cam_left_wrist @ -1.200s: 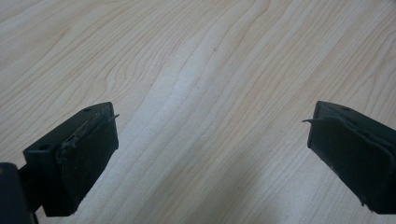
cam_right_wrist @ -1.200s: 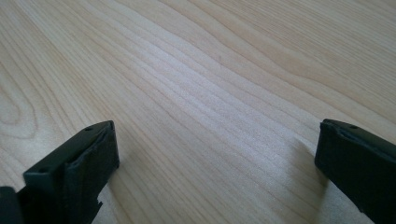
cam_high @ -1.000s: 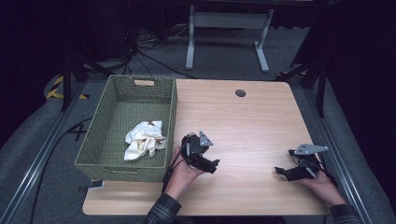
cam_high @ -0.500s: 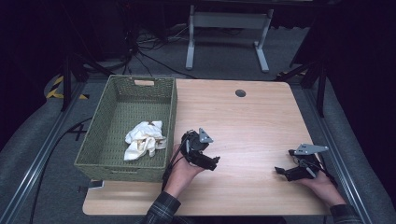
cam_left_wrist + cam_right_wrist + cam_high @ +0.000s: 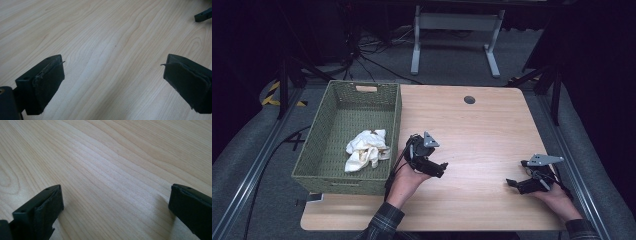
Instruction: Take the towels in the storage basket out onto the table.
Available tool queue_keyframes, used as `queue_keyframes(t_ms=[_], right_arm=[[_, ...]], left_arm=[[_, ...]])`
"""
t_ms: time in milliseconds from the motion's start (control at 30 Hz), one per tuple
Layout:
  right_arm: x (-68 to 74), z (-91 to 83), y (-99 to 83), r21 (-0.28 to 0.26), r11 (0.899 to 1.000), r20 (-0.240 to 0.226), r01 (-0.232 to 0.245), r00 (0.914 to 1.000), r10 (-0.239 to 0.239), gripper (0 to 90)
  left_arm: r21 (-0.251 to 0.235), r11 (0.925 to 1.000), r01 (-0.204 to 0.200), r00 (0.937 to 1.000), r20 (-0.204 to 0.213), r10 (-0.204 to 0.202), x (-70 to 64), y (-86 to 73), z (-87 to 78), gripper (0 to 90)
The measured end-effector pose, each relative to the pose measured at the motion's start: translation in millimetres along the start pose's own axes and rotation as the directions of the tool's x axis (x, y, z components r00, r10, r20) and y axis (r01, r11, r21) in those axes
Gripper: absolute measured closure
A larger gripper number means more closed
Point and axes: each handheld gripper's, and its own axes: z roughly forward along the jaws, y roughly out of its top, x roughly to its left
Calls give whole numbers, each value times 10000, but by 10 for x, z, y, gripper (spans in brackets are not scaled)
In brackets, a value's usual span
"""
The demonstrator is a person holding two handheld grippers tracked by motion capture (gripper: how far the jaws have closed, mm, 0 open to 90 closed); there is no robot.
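A crumpled white cloth [image 5: 366, 149] lies inside the green woven basket [image 5: 337, 101] on the left part of the wooden table [image 5: 482, 130]. My left gripper [image 5: 439, 169] rests low over the table just right of the basket's near corner, open, with bare wood between its jaws [image 5: 112, 72]. My right gripper [image 5: 513, 184] sits near the table's front right edge, open as well, and its jaws frame nothing but wood grain [image 5: 115, 195]. In the left gripper view a dark tip of the right gripper [image 5: 203, 15] pokes in at the top right corner.
A small round black grommet [image 5: 469, 99] sits near the table's far edge. Beyond the table stand a grey metal frame [image 5: 454, 22] and cables on a dark floor. Rails run along both sides of the table.
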Motion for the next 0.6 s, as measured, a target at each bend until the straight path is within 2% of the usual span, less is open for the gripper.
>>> queue_keyframes(t_ms=[200,333,400,467,600], right_arm=[[0,0,0,1,10000,-2,0,10000,0,0],[0,0,0,1,10000,-1,-1,10000,1,0],[0,0,0,0,10000,0,1,10000,-1,0],[0,-1,-1,5,10000,3,10,10000,-10,0],[0,0,-1,-4,10000,4,6,10000,-6,0]], left_arm=[[-125,9999,92,10000,40,-91,26,48,-46,43],[-68,10000,-21,10000,37,21,41,95,-74,43],[-202,9998,55,9999,114,-53,54,107,-87,44],[-57,9999,82,9998,207,-81,70,132,-103,46],[-79,9999,93,9997,223,-91,81,162,-135,49]])
